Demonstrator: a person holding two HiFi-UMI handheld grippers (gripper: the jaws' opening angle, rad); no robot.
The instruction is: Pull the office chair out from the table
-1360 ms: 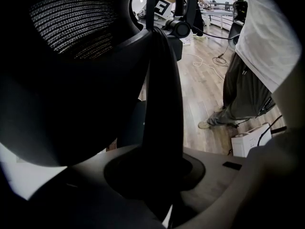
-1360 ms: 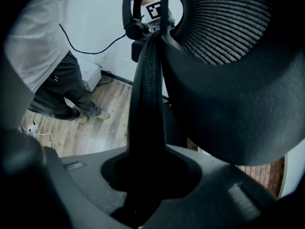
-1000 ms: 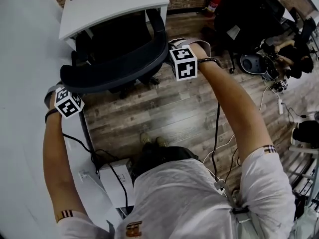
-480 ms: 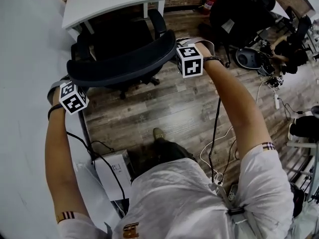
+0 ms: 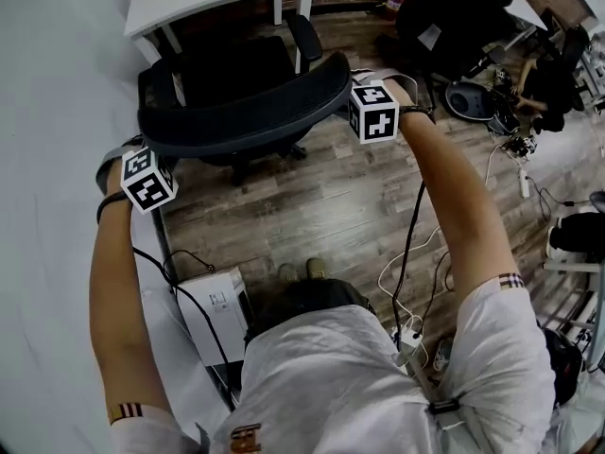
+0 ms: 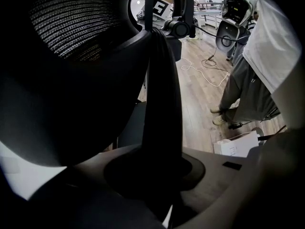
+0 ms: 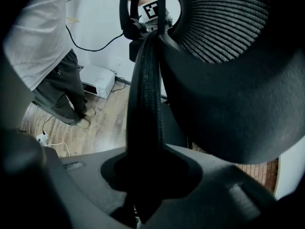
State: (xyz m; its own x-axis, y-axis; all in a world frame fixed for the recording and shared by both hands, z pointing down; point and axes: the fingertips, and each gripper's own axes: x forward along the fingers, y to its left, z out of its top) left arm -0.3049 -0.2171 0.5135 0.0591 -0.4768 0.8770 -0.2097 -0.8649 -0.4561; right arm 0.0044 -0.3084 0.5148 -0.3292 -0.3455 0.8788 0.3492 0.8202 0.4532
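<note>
As our left claw [image 5: 144, 146] and right claw [image 5: 348, 93] clenched the chair back [image 5: 244, 113], we judged even, level pulling safest.

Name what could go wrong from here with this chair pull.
The left gripper and right gripper clamp only the thin backrest rim; a tug may slip them off.
The chair could snag the white cable or bump the white box on the floor.
Stepping back, the person might trip on that cable.

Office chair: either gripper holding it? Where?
Both: left gripper and right gripper clamp the backrest rim of the office chair, one at each end.
</note>
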